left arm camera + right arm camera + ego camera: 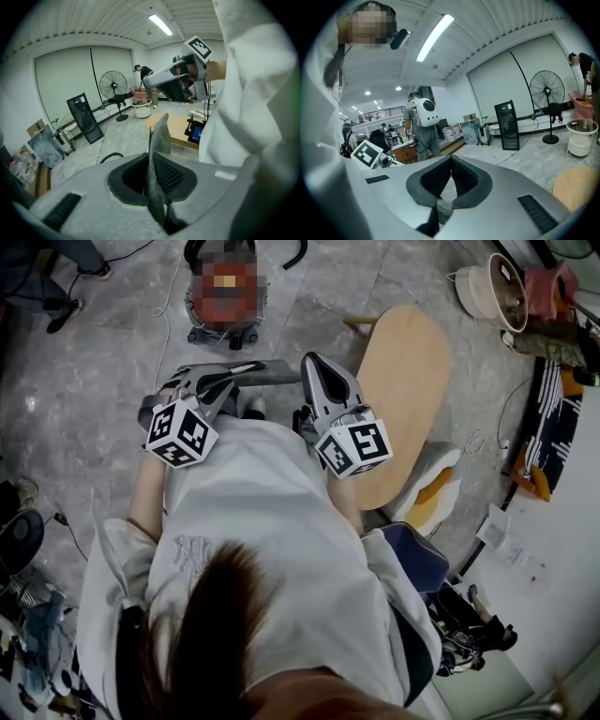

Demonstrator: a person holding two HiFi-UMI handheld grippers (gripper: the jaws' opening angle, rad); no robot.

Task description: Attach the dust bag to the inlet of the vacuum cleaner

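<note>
My left gripper (246, 368) is held in front of the person's body, shut on a strip of grey fabric, the dust bag (274, 373). In the left gripper view the dust bag (158, 140) stands up from between the closed jaws of the left gripper (151, 161). Close to its right is my right gripper (314, 360), and the grey strip reaches toward it. In its own view the right gripper (451, 159) is shut with nothing seen between its jaws. The red vacuum cleaner (225, 332) stands on the floor ahead, partly under a mosaic patch.
A wooden oval table (403, 381) stands to the right. A white round tub (492, 287) sits at the far right. A standing fan (112, 86), a black panel (84, 117) and a person with a white backpack (422, 122) are farther off. Cables lie on the floor.
</note>
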